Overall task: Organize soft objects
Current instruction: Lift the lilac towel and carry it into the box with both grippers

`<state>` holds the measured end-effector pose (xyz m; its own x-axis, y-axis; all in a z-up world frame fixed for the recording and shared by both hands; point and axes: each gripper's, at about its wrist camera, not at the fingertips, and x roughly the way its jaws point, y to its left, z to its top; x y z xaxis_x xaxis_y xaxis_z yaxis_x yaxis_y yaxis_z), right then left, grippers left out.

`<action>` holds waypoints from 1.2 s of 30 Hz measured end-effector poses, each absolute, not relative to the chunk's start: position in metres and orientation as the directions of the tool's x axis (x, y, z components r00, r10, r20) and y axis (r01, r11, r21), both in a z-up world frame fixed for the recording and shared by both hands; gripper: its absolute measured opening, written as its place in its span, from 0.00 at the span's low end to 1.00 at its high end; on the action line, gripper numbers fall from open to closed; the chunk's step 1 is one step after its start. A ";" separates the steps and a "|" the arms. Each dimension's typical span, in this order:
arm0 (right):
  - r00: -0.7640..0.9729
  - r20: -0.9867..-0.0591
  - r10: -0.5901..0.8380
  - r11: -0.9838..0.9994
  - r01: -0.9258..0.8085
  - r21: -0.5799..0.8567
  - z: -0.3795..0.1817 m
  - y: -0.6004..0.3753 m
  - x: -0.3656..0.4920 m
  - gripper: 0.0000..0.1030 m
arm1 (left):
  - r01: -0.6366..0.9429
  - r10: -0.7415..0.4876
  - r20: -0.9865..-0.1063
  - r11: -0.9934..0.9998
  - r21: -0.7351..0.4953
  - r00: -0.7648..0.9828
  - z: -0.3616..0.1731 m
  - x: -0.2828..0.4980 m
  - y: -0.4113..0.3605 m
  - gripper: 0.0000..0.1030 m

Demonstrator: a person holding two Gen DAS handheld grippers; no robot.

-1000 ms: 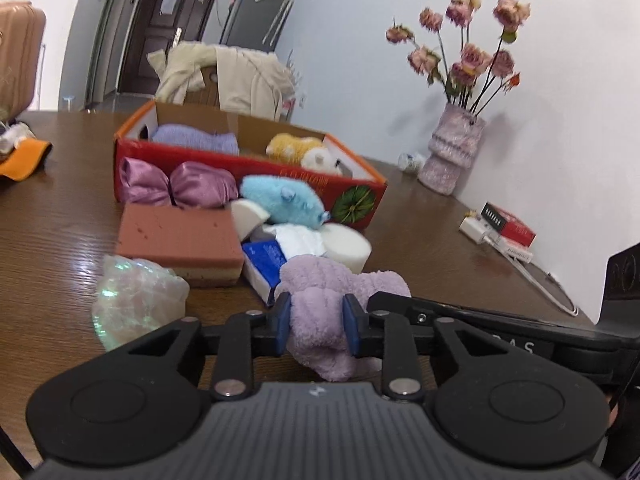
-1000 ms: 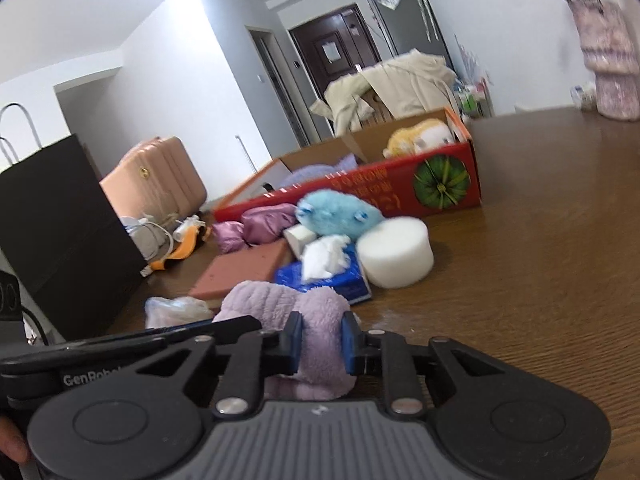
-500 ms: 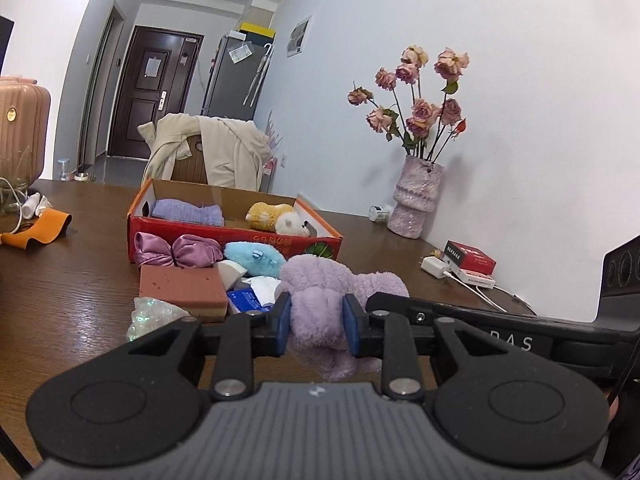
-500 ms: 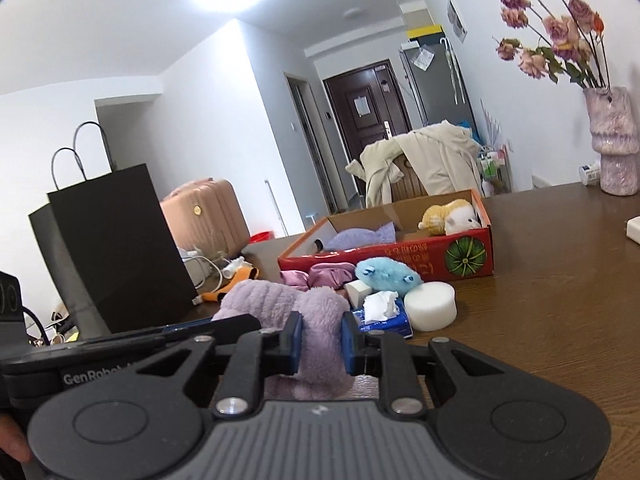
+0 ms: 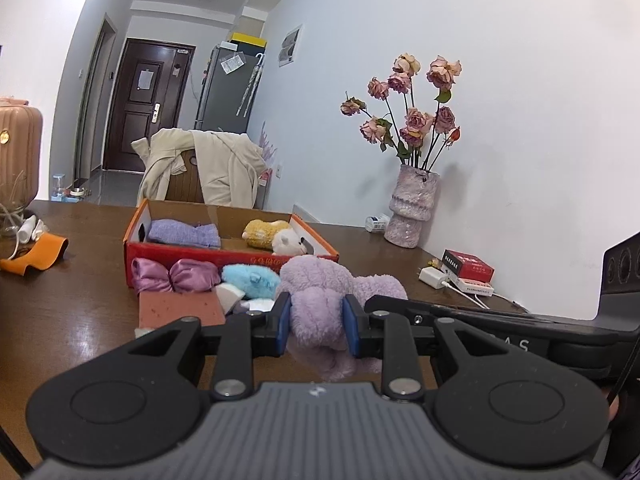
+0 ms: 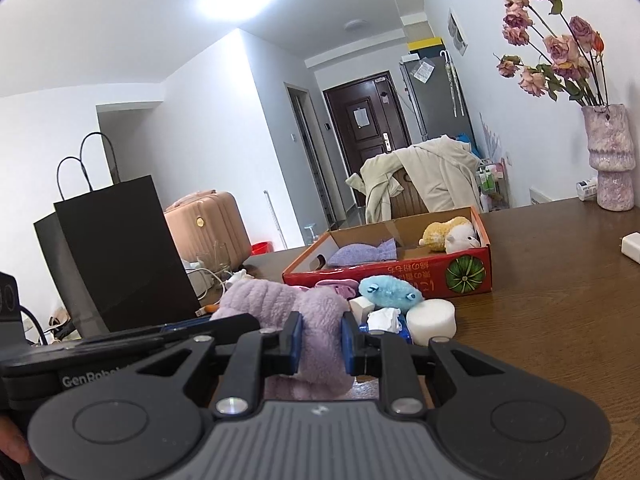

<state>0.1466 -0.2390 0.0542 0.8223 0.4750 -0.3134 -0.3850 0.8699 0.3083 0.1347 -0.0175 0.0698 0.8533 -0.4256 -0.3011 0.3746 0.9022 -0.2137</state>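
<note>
I've got both the left hand-held gripper [image 5: 315,322] and the right hand-held gripper [image 6: 320,342] clamped on the fluffy lilac plush towel [image 5: 320,300], lifted off the desk [image 5: 72,300]. Next I carry it far into the red cardboard box [image 5: 224,258].

A home: entrance door [image 5: 138,106], fridge [image 5: 228,88], suitcase [image 6: 204,220] and vase of roses [image 5: 412,208].

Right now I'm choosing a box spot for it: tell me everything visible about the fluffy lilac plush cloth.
The fluffy lilac plush cloth looks like thick fleece, bunched into soft lobes. The left tongs and right tongs both pinch it between blue pads, its lower folds hanging below them. It sits in front of the red cardboard box.
</note>
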 end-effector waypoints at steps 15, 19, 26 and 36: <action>0.797 -0.353 0.491 0.868 -0.414 0.273 0.118 -0.234 0.341 0.19 | 0.363 -0.465 -0.370 0.878 -0.314 0.805 0.130 0.362 -0.001 0.27; 0.765 -0.422 0.486 0.872 -0.388 0.300 0.119 -0.227 0.441 0.19 | 0.308 -0.447 -0.452 0.885 -0.349 0.772 0.117 0.455 0.001 0.27; 0.665 -0.594 0.453 0.890 -0.299 0.345 0.067 -0.206 0.584 0.18 | 0.209 -0.422 -0.572 0.892 -0.400 0.704 0.052 0.567 0.013 0.25; 0.576 -0.761 0.299 0.951 -0.241 0.192 -0.015 -0.175 0.646 0.19 | 0.112 -0.393 -0.720 0.907 -0.406 0.572 -0.007 0.614 0.018 0.27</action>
